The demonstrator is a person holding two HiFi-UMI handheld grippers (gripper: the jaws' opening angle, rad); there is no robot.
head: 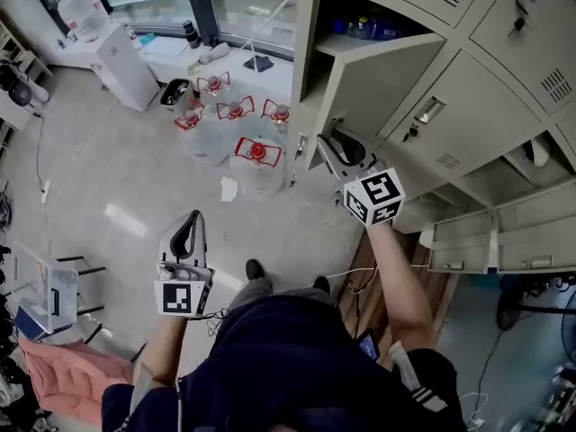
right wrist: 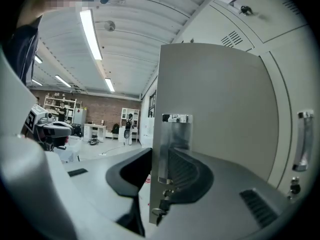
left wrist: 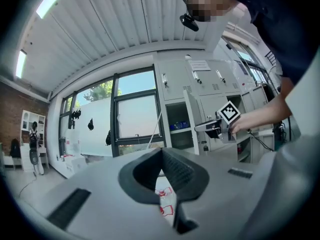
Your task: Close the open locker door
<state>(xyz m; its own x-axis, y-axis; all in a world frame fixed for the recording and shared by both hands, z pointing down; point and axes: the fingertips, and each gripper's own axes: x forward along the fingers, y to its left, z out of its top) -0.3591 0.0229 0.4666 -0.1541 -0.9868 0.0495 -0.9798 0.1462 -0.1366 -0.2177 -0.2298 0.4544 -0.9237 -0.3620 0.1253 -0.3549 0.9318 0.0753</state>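
Observation:
The beige locker door (head: 387, 84) stands ajar in front of its open compartment (head: 355, 16), which holds some bottles. My right gripper (head: 337, 147) is at the door's free edge. In the right gripper view, that edge with its metal lock plate (right wrist: 172, 149) sits between the jaws of my right gripper (right wrist: 157, 169), which are closed on it. My left gripper (head: 187, 228) hangs low over the floor, left of the lockers, with its jaws together and nothing in them. The left gripper view shows the left gripper (left wrist: 161, 156) with the right gripper (left wrist: 210, 128) beyond it at the lockers.
Several water jugs with red handles (head: 256, 156) stand on the floor left of the lockers. Lower locker doors (head: 490, 241) hang open at the right. A white cabinet (head: 126, 66) is at the back left, and a pink cloth (head: 63, 376) lies at the near left.

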